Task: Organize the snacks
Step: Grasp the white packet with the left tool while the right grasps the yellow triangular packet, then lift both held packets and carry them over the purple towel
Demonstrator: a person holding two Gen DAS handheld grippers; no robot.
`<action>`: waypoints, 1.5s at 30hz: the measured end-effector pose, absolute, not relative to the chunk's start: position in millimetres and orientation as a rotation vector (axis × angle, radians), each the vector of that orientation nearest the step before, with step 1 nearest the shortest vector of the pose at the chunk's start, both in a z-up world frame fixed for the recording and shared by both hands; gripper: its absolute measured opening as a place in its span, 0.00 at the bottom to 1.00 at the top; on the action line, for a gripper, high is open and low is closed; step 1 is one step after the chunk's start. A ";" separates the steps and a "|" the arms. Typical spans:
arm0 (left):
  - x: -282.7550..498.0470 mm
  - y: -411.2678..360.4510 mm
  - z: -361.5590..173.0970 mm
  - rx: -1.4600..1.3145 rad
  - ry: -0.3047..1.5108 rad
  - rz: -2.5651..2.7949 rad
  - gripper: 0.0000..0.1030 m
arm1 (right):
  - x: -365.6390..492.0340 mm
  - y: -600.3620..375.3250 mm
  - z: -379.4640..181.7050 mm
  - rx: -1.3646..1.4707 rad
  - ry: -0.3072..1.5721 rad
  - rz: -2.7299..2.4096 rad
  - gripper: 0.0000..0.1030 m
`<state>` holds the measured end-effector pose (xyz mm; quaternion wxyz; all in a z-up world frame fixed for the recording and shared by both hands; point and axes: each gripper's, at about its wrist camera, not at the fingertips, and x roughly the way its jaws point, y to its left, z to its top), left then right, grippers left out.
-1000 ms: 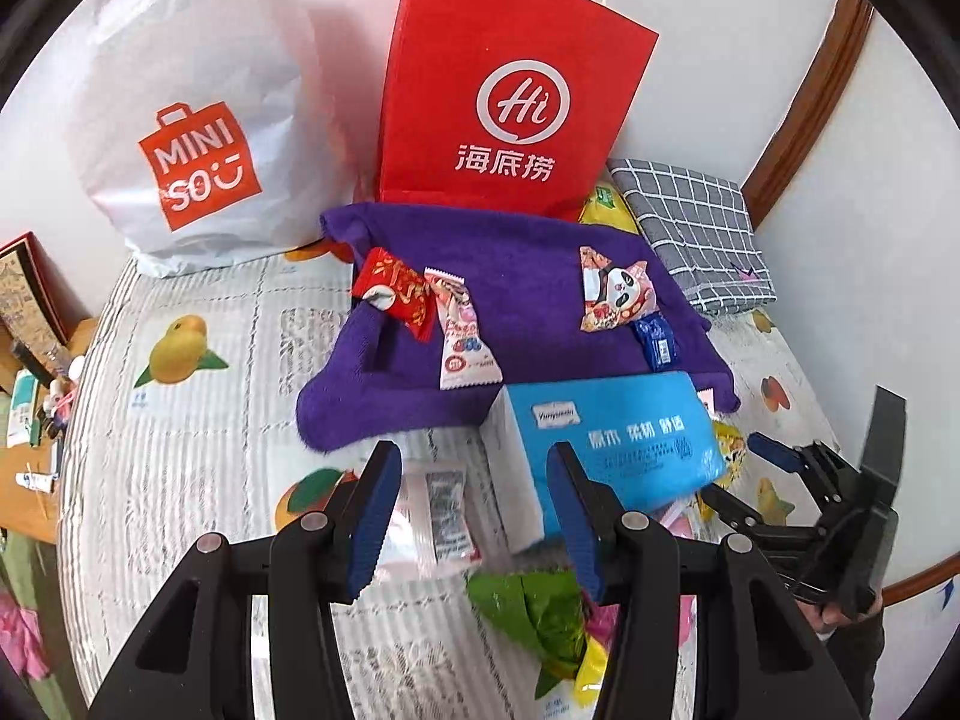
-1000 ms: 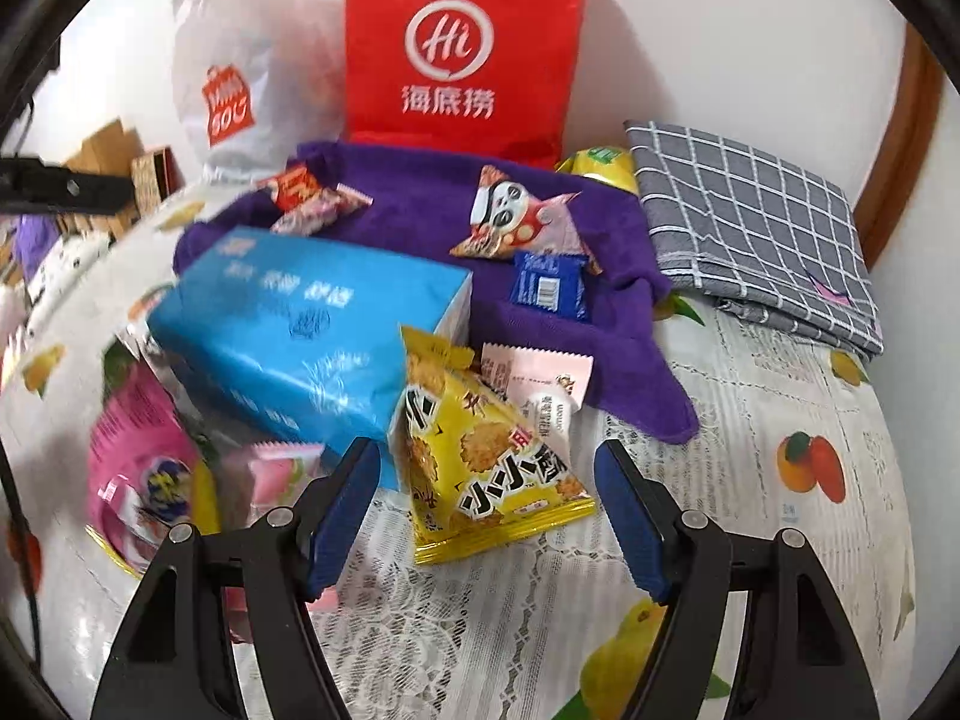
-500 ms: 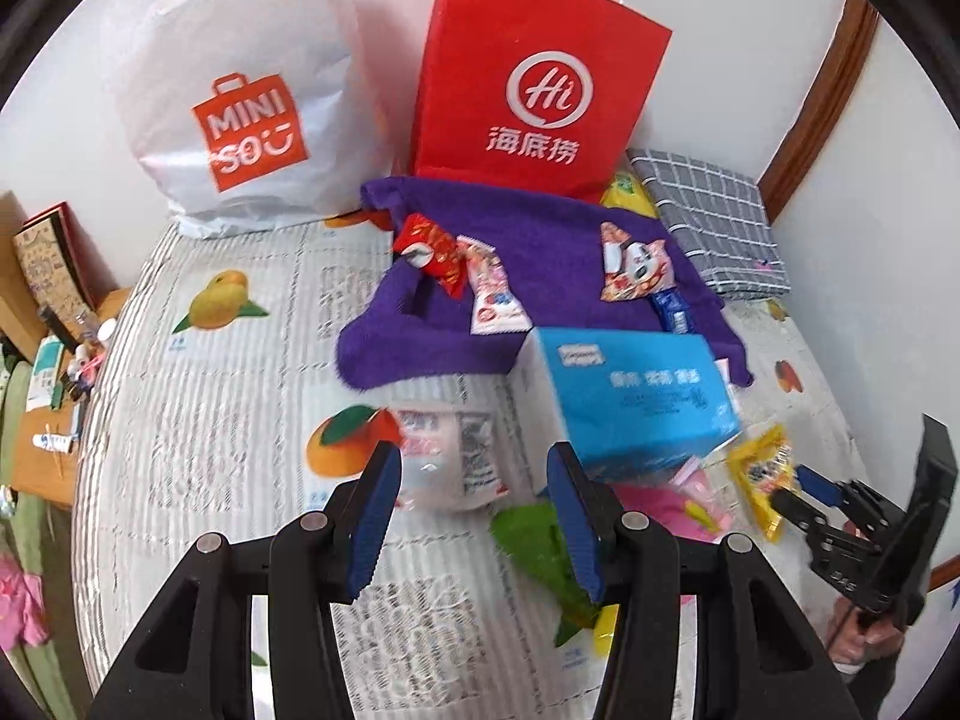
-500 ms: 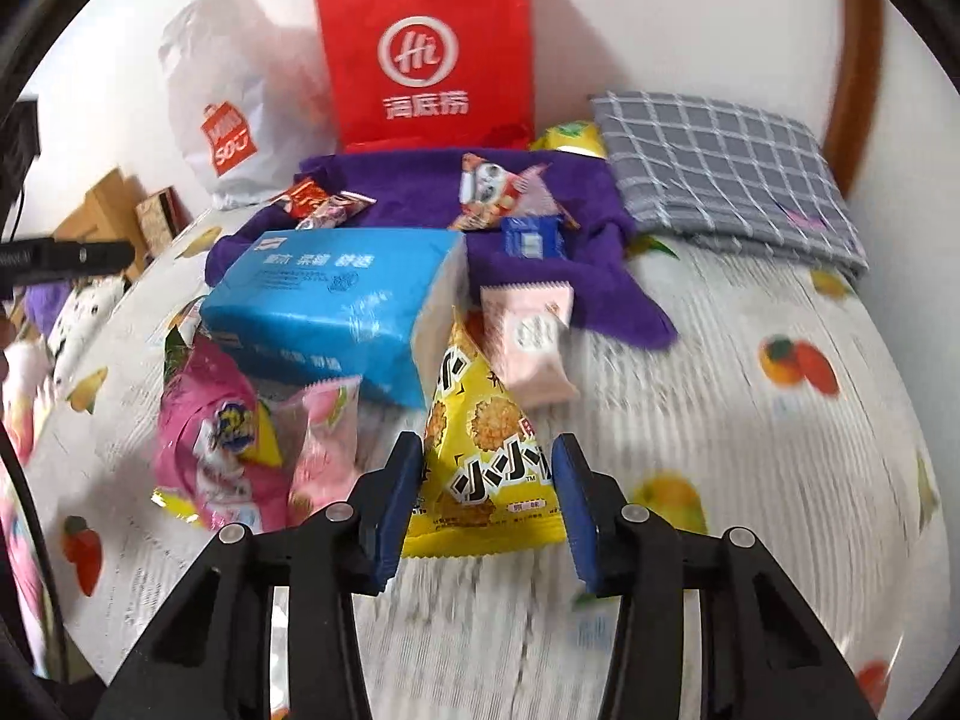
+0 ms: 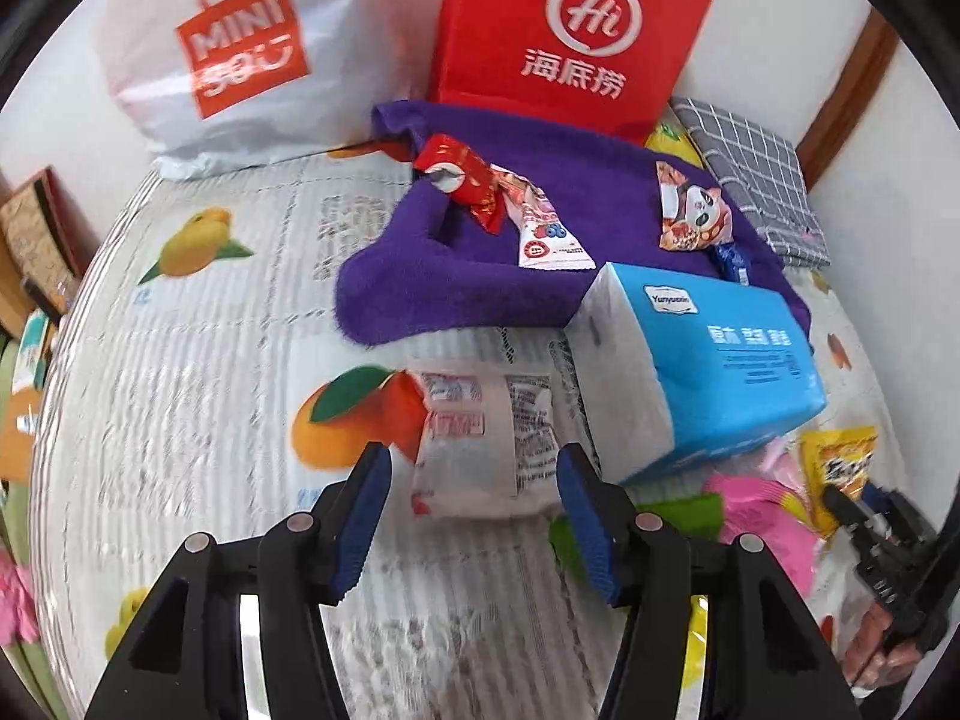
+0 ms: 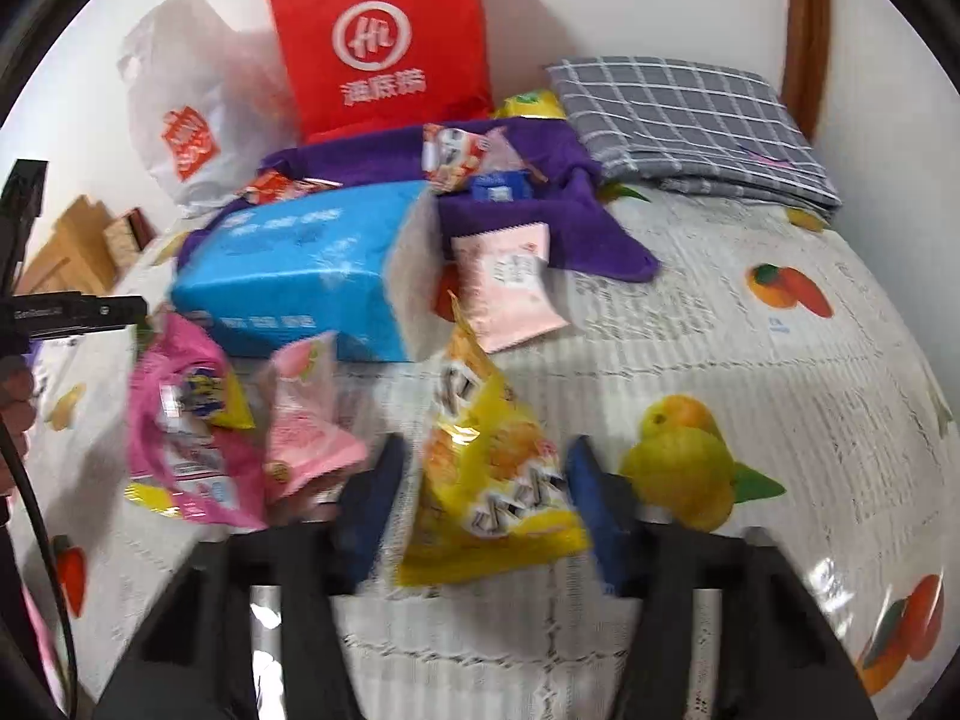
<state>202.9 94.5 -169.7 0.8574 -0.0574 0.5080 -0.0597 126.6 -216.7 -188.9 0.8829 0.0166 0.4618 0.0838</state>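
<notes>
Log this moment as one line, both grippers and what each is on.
left gripper: opening, astride white snack packet | right gripper: opening, yellow cracker bag between pads | bedspread

Black plastic left gripper with ribbed blue pads and silver screw heads at the finger pivots. Same black frame and blue pads on the right gripper, blurred. Thin black cable along the left edge of the right wrist view.

A home bedroom; fruit-print bedspread, folded checked cloth, shopping bags.
</notes>
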 end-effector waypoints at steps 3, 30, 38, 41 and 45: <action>212.6 86.6 -180.4 -0.066 1.067 -0.123 0.60 | 126.4 -223.4 -187.8 0.036 0.937 0.118 0.45; 194.7 96.3 -183.1 -0.072 1.001 -0.157 0.50 | 129.6 -235.5 -192.9 0.088 0.914 0.083 0.44; 160.9 94.5 -157.1 -0.102 0.971 -0.178 0.50 | 107.1 -214.9 -169.2 0.100 0.907 0.151 0.43; 147.3 84.8 -141.7 -0.077 0.941 -0.181 0.50 | 99.6 -207.5 -156.5 0.108 0.898 0.169 0.43; 132.2 72.7 -121.6 -0.081 0.912 -0.184 0.50 | 92.5 -195.9 -139.4 0.090 0.895 0.189 0.43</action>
